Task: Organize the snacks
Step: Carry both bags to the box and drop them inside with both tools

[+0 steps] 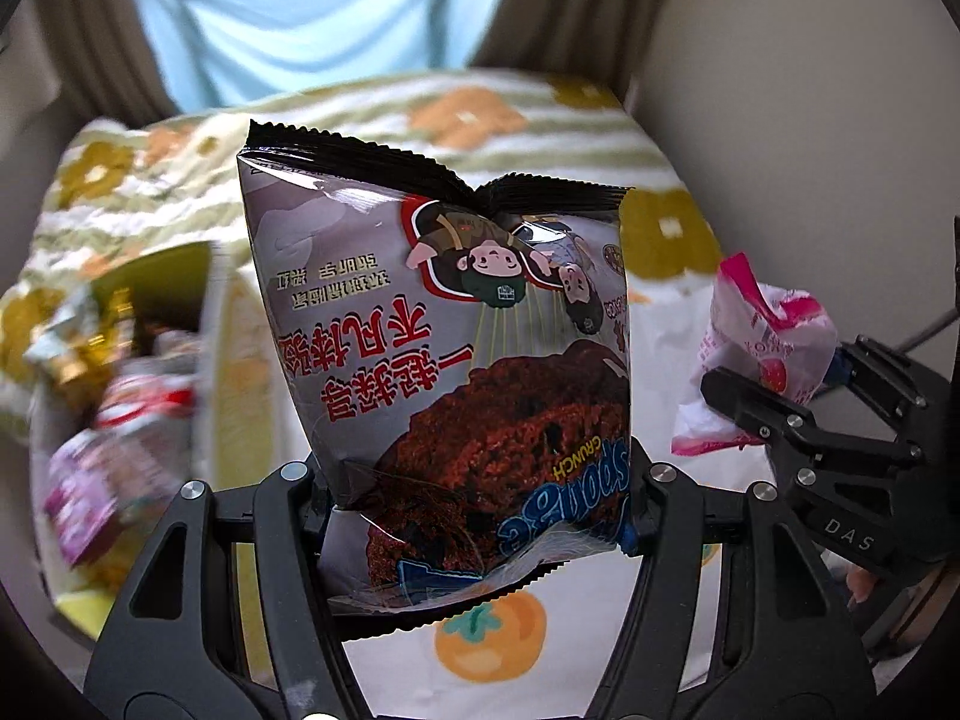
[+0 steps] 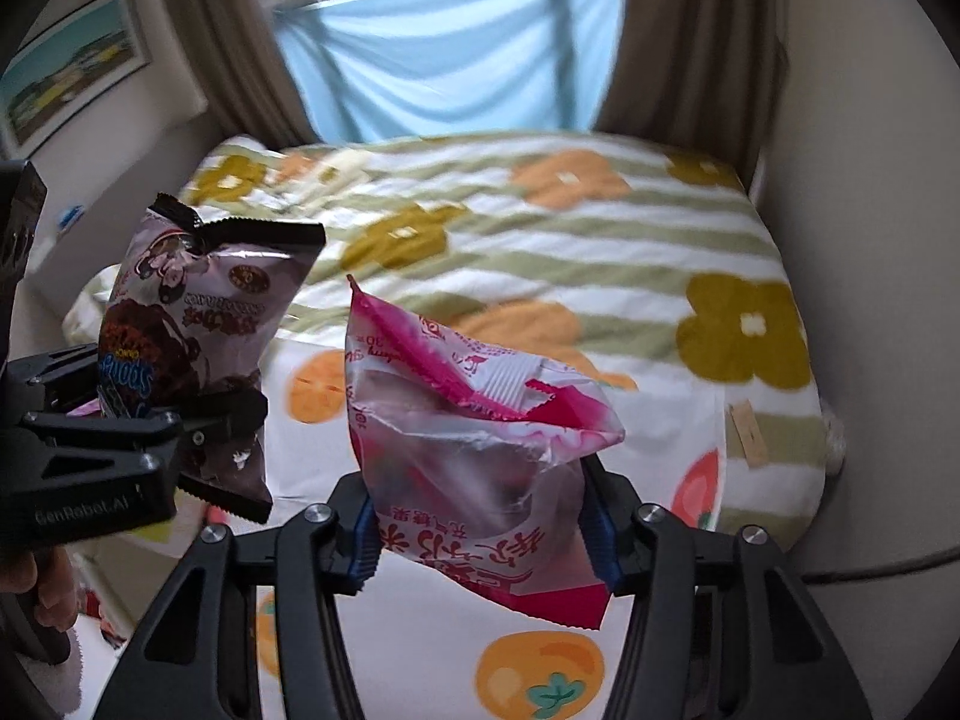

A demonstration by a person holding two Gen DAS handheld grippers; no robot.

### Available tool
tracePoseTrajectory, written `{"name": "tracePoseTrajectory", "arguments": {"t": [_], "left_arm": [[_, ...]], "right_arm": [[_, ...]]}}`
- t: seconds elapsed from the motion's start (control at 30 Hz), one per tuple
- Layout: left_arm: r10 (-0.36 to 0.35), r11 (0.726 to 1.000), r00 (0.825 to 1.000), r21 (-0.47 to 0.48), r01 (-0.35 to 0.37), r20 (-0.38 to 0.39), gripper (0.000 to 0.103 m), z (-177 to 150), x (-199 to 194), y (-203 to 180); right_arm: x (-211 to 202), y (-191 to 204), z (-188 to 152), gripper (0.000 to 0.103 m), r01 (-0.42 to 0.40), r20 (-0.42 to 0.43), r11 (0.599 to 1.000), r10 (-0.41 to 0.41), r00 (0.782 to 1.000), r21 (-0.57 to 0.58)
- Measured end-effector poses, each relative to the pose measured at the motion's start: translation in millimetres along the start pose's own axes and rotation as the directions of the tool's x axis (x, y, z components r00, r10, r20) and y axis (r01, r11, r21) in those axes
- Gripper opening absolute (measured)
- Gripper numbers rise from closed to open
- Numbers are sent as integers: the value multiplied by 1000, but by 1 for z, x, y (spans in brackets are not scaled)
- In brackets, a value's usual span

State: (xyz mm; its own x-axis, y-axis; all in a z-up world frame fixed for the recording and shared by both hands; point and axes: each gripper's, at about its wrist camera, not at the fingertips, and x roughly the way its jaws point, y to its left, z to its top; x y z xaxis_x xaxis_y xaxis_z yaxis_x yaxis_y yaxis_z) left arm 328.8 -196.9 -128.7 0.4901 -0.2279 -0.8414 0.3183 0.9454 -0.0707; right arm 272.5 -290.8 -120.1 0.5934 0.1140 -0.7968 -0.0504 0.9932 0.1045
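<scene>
The grey snack bag (image 1: 438,330) reads "Sponge CRUNCH" upside down, with red Chinese characters and cartoon figures; the left claw (image 1: 474,510) grips its lower end, holding it above the bed (image 2: 600,252). The pink snack packet (image 2: 474,450), with pink Chinese writing, is pinched at its lower end in the right claw (image 2: 483,531). "GenRobot.AI" marks the left claw's body. The bedspread shows flowers and oranges. Blue cloth (image 2: 450,60) hangs between brown curtains (image 2: 690,30). A box of snacks (image 1: 120,390) sits blurred at left.
</scene>
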Motion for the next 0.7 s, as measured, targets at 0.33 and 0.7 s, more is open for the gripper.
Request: {"name": "tracePoseTrajectory", "arguments": {"t": [0.33,0.7], "left_arm": [[132,976,987,-188,-113,94,60,-38,-92,99],[176,959,984,-229,-166,25,60,-92,-107,225]], "right_arm": [[-32,105,26,50,-161,64,972,174,983,-169],[-5,233,17,50,-256,4,952,260,966,-169]]}}
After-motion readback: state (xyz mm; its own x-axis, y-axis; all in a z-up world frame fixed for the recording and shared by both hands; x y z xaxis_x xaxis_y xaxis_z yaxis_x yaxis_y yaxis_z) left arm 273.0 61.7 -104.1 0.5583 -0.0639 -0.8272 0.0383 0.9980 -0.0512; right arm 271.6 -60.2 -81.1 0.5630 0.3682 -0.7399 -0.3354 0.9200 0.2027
